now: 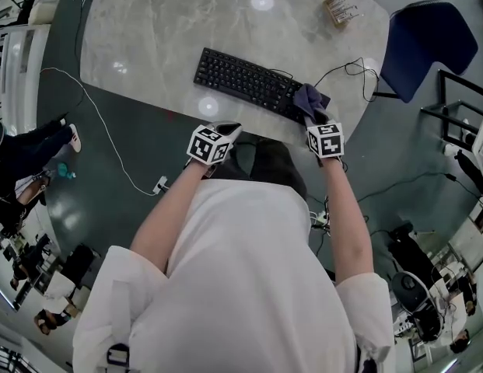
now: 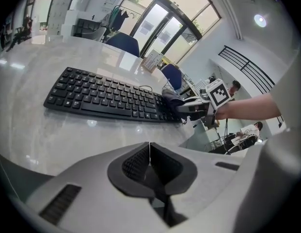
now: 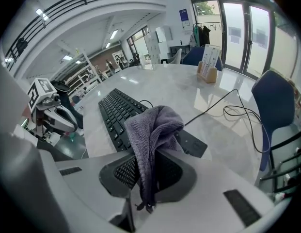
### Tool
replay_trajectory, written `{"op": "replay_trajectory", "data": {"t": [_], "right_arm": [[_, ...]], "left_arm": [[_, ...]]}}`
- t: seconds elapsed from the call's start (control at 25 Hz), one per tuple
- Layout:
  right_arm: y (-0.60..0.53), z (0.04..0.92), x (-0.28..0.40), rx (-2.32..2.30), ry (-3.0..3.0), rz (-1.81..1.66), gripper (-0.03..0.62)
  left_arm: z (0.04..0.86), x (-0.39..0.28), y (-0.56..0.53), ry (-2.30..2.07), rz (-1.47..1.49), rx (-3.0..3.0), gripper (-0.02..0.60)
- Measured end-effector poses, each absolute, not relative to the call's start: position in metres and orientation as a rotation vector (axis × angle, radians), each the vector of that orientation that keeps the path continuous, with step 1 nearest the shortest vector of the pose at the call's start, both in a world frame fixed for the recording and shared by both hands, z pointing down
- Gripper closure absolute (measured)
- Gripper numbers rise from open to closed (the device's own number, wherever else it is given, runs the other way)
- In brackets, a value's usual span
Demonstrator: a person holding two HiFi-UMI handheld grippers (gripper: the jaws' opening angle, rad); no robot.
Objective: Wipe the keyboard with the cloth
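A black keyboard (image 1: pixel 245 82) lies slantwise on the marble table (image 1: pixel 163 29); it also shows as the keyboard (image 2: pixel 102 97) and the keyboard (image 3: pixel 116 115). My right gripper (image 1: pixel 315 120) is shut on a grey-purple cloth (image 1: pixel 309 99) that rests over the keyboard's right end. In the right gripper view the cloth (image 3: pixel 152 135) bunches up between the jaws of the right gripper (image 3: pixel 148 171). My left gripper (image 1: pixel 228 130) hangs at the table's near edge, short of the keyboard. The left gripper (image 2: pixel 149 161) is shut with nothing in it.
A black cable (image 1: pixel 350 70) loops on the table right of the keyboard. A small wooden stand (image 1: pixel 338 10) sits at the far right. A blue chair (image 1: pixel 424 45) stands beside the table. A white cord (image 1: pixel 109 130) trails over the floor at left.
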State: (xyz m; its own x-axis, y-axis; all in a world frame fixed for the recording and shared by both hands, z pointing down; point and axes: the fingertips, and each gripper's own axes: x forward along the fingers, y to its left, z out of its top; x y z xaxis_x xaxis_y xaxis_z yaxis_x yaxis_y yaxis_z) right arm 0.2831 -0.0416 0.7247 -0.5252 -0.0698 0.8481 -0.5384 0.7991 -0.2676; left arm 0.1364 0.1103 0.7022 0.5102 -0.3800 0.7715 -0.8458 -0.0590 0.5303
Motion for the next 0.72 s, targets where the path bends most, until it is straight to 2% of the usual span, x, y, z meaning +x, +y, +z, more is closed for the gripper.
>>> {"op": "replay_trajectory", "data": {"t": [0.72], "right_arm": [[-0.026,0.732,0.247,0.517,-1.936,0.590,0.522]], "left_arm": [[0.706,0.084,0.184,-1.073,0.522,1.615,0.572]]}}
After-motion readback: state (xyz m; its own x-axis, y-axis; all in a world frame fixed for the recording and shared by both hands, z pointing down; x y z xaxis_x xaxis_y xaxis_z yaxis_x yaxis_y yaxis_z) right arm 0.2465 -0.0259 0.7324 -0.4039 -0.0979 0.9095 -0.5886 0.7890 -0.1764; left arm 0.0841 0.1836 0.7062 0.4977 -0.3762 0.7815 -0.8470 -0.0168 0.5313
